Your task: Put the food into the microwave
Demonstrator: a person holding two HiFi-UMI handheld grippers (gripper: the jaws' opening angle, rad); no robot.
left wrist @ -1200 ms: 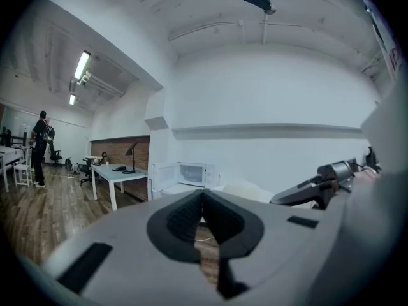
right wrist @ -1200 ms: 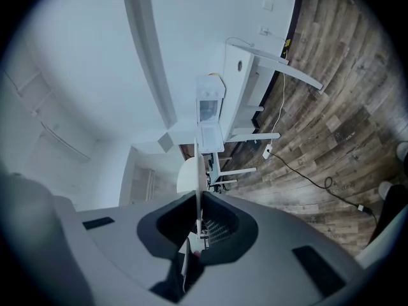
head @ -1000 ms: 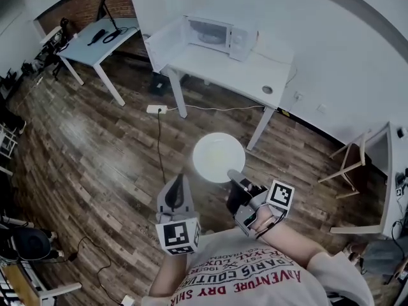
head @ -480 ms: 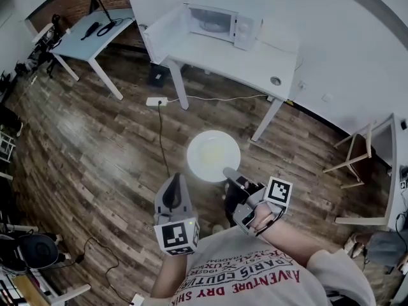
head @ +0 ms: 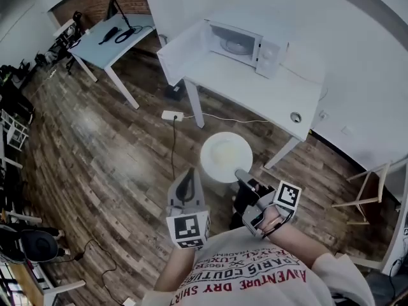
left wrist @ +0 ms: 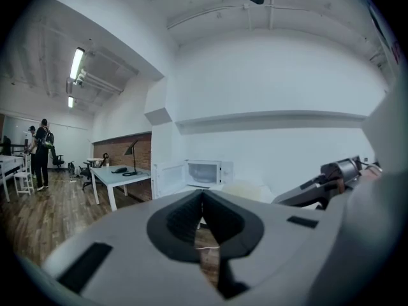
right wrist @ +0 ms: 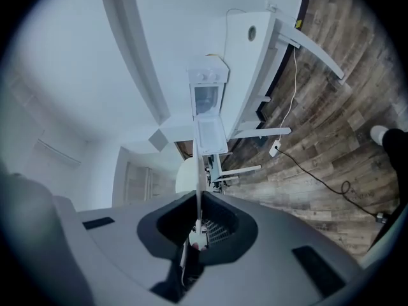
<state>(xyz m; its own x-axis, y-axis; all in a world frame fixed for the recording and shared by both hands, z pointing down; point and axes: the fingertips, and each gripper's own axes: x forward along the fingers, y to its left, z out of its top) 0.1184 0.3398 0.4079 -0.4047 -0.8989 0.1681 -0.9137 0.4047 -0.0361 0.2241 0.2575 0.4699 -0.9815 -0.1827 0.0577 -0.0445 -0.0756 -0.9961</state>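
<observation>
Hanging out over the wood-plank floor (head: 95,145), well apart from the white table (head: 268,88), the white plate (head: 226,157) carries a pale patch of food (head: 224,152). It is held only at its near rim by the right gripper (head: 238,174), whose jaws are clamped on that thin edge; the right gripper view shows the plate edge-on between them.

The chief risk, judged from this, is the plate tipping or swivelling in the one-sided pinch, since its weight sits out beyond the jaws, and the food sliding off. A lesser one is the rim knocking the microwave door (head: 180,48), swung open at the left of the microwave (head: 245,40). The cable (head: 173,145) and power strip (head: 173,115) lie on the floor between the person and the table and could catch a foot. The left gripper (head: 187,182) has its jaws together on nothing and lends no support.

The room is white-walled, with a brick wall behind a pale-blue table (head: 105,40) and a wooden chair (head: 366,190) at the right.
</observation>
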